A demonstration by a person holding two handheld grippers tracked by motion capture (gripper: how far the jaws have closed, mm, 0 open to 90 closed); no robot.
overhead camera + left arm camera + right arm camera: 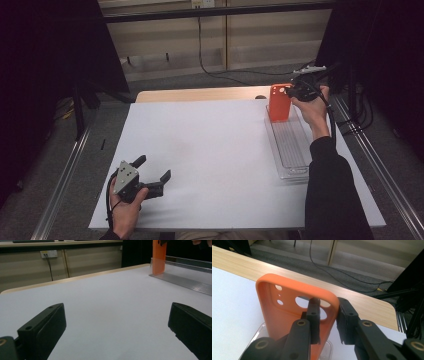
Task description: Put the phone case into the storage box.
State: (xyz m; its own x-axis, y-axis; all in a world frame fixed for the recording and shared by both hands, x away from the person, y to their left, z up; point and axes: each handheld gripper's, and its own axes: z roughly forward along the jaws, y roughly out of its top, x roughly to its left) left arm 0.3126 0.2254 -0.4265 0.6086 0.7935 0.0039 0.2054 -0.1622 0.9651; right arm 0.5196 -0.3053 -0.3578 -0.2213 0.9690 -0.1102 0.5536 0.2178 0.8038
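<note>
The orange phone case [279,102] is held upright by its right edge in the right gripper [298,90], over the far end of the clear tray [290,150]; the left gripper [152,172] is held wide open, well apart, near left.

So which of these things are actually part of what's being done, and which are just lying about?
In use:
- orange phone case, gripped by the right gripper
- clear tray, holding the case's lower end

Lying about:
- left gripper, open over the white sheet
- black cable behind the table
</note>
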